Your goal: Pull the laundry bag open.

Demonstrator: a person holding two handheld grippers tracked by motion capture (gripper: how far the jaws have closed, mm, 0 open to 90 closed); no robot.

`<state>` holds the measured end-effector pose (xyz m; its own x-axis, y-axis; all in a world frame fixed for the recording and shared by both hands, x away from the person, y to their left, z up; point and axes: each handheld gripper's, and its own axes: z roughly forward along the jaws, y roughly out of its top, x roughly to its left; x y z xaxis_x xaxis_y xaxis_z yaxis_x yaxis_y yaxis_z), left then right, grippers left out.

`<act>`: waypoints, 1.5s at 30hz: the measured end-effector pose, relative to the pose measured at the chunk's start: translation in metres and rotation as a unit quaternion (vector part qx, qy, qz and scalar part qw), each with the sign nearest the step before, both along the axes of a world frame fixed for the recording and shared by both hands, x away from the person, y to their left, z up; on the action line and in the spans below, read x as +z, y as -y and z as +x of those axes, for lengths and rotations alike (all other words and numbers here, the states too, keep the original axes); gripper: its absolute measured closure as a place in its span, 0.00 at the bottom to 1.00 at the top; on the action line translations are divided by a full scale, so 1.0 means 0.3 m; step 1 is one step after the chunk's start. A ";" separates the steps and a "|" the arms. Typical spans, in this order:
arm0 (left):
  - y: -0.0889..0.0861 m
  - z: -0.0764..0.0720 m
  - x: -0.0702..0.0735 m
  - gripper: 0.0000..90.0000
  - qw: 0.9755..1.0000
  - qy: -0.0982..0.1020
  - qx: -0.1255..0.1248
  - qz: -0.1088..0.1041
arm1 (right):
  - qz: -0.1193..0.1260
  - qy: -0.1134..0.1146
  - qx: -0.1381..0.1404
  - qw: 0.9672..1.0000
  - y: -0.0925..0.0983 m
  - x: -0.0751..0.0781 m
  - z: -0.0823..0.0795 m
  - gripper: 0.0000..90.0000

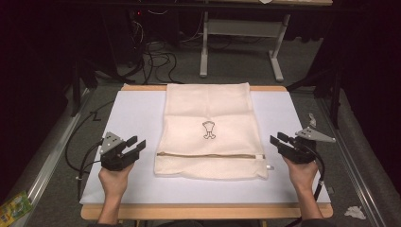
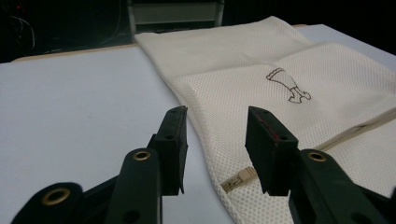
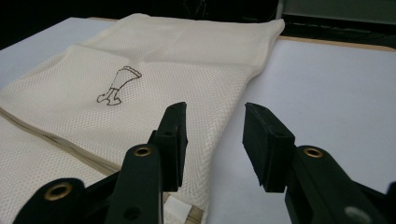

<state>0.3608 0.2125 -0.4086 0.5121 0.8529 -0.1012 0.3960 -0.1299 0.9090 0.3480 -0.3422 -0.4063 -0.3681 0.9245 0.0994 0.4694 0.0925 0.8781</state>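
Mesh bag [image 1: 210,130]: lying flat along the middle of the white table [image 1: 132,118], zipper [image 1: 208,154] running across its near end and looking closed
Left tongs [image 1: 135,144]: hanging just beside the bag's left edge, jaws apart, gripping nothing
Right tongs [image 1: 279,140]: hovering just beside the bag's right edge, jaws apart, empty
Done, judging by the lie: bag is sitting smoothed and squared
Left: possibly folding or lifting, with neither tongs touching the bag

Dim, warm light falls from above onto the white worktop [image 1: 137,113]; the surroundings sink into near-black. Shadows are soft, glare absent. Close-up tongs [image 2: 215,140] look slightly soft, the high view grainy.
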 end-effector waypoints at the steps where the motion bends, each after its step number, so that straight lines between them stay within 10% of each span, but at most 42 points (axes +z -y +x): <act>1: -0.006 -0.003 0.001 0.65 1.000 0.002 0.002 0.000 | 0.001 0.003 -0.002 1.000 0.007 0.004 -0.006 0.68; 24: -0.099 -0.036 -0.024 0.63 0.999 0.003 0.042 -0.010 | 0.025 0.040 -0.046 0.998 0.140 0.006 -0.095 0.69; 45: -0.127 -0.029 -0.099 0.62 0.998 -0.026 0.063 -0.012 | 0.022 0.022 -0.076 0.997 0.220 -0.072 -0.150 0.69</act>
